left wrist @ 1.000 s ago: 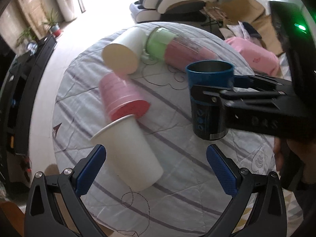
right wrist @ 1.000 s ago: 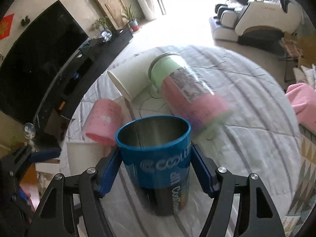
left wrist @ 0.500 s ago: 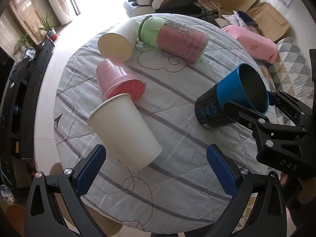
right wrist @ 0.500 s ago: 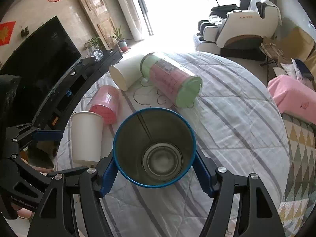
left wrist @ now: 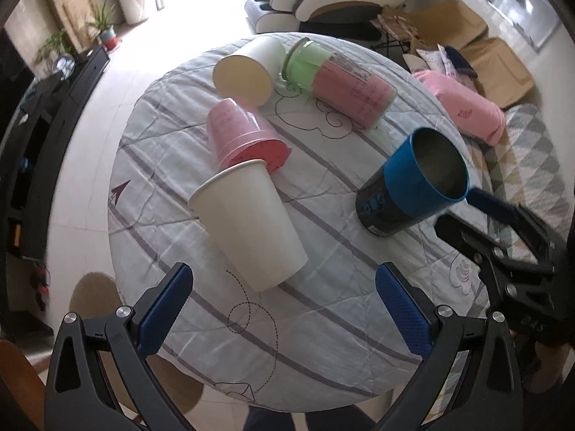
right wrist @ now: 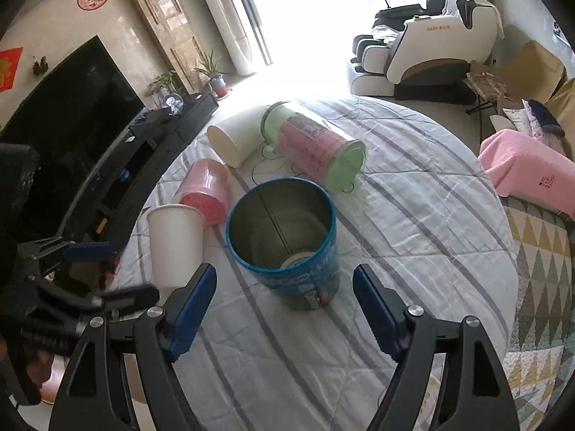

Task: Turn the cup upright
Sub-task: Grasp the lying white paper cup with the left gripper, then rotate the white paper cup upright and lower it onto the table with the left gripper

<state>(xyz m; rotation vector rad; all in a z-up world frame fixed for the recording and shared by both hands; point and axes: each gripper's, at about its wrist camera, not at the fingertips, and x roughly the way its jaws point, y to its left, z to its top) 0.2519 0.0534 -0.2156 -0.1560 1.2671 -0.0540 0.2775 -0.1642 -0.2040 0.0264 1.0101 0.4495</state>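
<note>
Blue metal cup point(right wrist: 282, 240) is standing upright on the round table point(right wrist: 413, 222), mouth open to the top, steel inside showing, sitting on the striped quilted cloth point(left wrist: 323, 309) that is covering the table.

Right gripper point(right wrist: 284, 296) is hanging just in front of the blue cup, jaws spread wide, wider than the cup, blue pads point(right wrist: 192, 296) sitting clear of the cup wall on both sides, gripping nothing. In the left wrist view the right gripper point(left wrist: 463, 212) is showing just beside the cup point(left wrist: 413, 186), one blue finger near the rim; contact there I cannot tell.

Left gripper point(left wrist: 282, 307) is hovering well apart from the blue cup, jaws wide open and holding nothing, a white paper cup point(left wrist: 248, 226) lying on its side just ahead of its fingertips.

Beyond the white paper cup from the blue cup: a pink plastic cup point(left wrist: 244, 140) lying tipped over, its rim touching the paper cup's rim. Behind the blue cup: a green-and-pink canister point(right wrist: 312, 151) lying on its side, with a second white paper cup point(right wrist: 233, 138) on its side just beside it. Past the table edge near the blue cup, a pink folded blanket point(right wrist: 528, 168) is resting.
</note>
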